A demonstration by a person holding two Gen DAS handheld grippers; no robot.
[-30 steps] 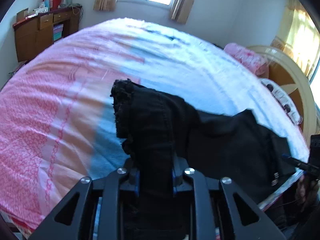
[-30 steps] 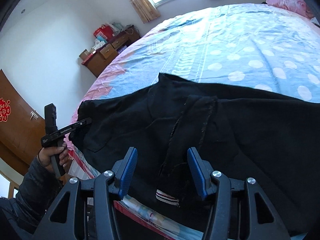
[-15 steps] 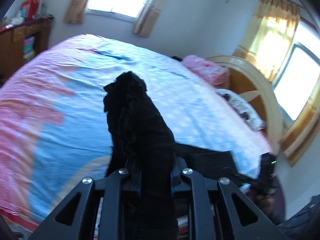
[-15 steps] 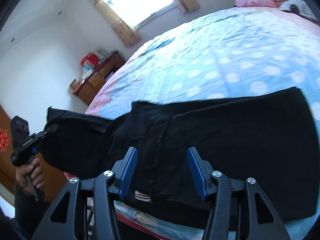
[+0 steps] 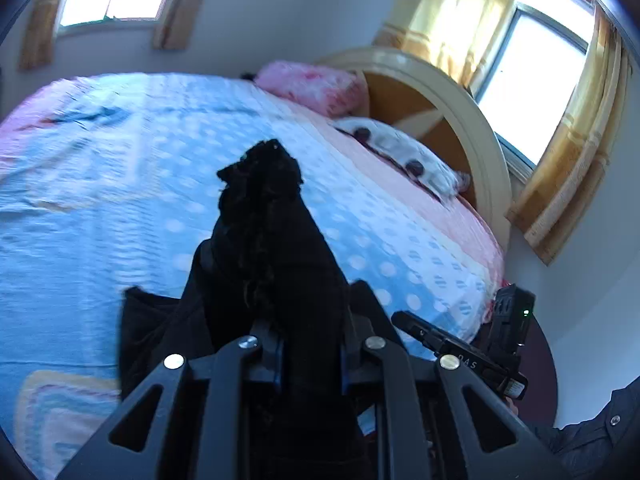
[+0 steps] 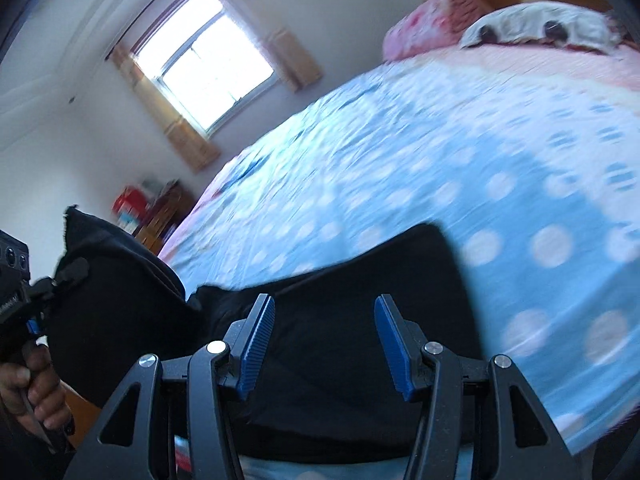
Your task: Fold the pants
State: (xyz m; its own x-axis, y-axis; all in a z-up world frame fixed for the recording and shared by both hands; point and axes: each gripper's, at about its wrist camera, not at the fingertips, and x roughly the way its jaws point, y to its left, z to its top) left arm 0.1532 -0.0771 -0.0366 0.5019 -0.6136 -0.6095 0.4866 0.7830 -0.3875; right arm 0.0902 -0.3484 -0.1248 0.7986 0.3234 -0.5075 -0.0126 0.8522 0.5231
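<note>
Black fabric pants [image 6: 360, 288], lying partly on the blue polka-dot bed [image 6: 460, 168], have their leg ends clamped and raised in the left hand-held gripper [image 5: 310, 344], while the right hand-held gripper [image 6: 324, 336] hovers wide apart; next, presumably, lowering the ends onto the flat half.

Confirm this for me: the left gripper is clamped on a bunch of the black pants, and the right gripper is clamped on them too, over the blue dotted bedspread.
Only the right-hand part is wrong. In the right wrist view the right gripper is open, its blue pads apart above the black pants and gripping nothing. The left gripper is clamped on a bunch of them, over the blue dotted bedspread.
</note>
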